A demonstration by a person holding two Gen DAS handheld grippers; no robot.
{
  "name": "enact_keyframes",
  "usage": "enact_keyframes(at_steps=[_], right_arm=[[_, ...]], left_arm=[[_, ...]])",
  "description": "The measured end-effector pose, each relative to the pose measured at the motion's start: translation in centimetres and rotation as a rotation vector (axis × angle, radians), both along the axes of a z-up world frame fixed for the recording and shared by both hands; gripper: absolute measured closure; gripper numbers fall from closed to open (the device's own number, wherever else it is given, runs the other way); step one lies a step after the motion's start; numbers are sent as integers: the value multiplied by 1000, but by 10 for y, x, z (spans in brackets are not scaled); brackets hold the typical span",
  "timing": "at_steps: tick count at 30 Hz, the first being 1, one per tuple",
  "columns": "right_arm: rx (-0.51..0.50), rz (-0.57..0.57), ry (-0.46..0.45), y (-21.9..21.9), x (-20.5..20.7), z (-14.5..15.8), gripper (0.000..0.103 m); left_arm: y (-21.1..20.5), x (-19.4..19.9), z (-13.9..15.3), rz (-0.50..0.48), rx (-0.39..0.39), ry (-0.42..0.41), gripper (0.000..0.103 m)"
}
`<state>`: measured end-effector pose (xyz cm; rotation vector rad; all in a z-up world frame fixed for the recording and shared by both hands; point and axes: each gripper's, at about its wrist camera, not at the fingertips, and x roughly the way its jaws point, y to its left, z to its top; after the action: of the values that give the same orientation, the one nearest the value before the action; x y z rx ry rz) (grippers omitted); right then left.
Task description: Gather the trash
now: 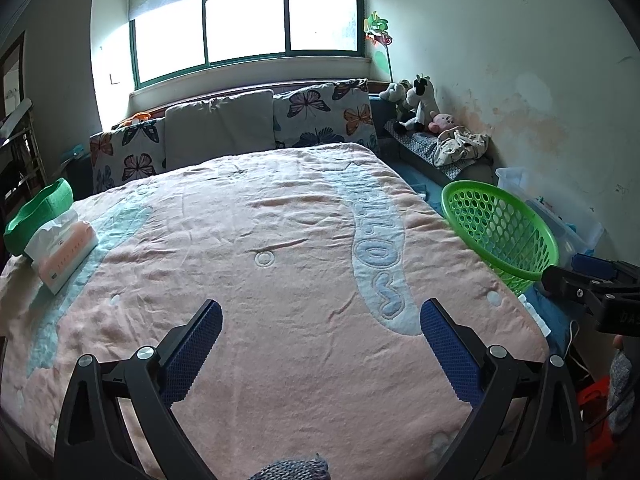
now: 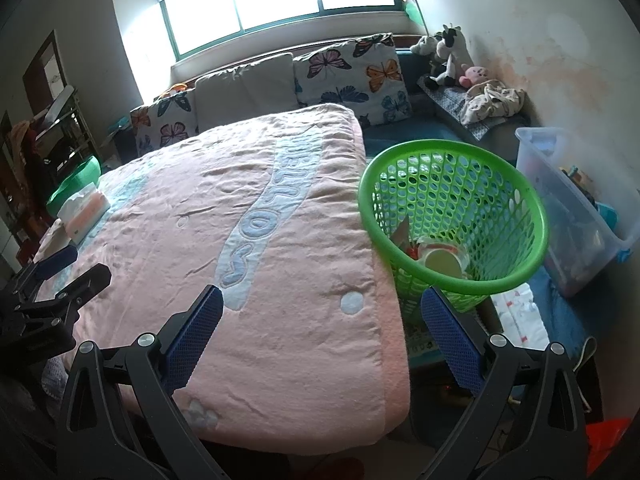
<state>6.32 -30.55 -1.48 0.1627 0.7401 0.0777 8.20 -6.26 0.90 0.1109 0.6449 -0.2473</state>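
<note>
We hold the left gripper above the foot of the bed, its blue-padded fingers spread wide with nothing between them. We hold the right gripper over the bed's right front corner, fingers likewise spread wide and empty. In the right wrist view the left gripper appears at the left edge; in the left wrist view the right gripper appears at the right edge, just beside the basket.

The bed is covered by a pink blanket with pale blue lettering. The blanket surface between the two grippers shows only wrinkles.

The green perforated basket stands just beside the bed's right edge, tilted slightly. Trash lies at its bottom: a round pale lid or cup and some red and white scraps; we cannot identify them further.

A pink-and-white tissue pack lies on the left edge of the bed, touching a green item behind it.

Butterfly-print pillows and a plain grey pillow lean at the head of the bed, below the window. Soft toys sit in the far right corner. A clear plastic storage bin stands near the right wall, beyond the basket.
</note>
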Motion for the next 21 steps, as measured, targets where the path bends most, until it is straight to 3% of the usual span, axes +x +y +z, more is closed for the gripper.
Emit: enact_keyframes(at_steps=[21], right_arm=[[2, 4, 14, 0, 2, -6, 4]], left_arm=[[1, 0, -6, 1, -1, 11, 7]])
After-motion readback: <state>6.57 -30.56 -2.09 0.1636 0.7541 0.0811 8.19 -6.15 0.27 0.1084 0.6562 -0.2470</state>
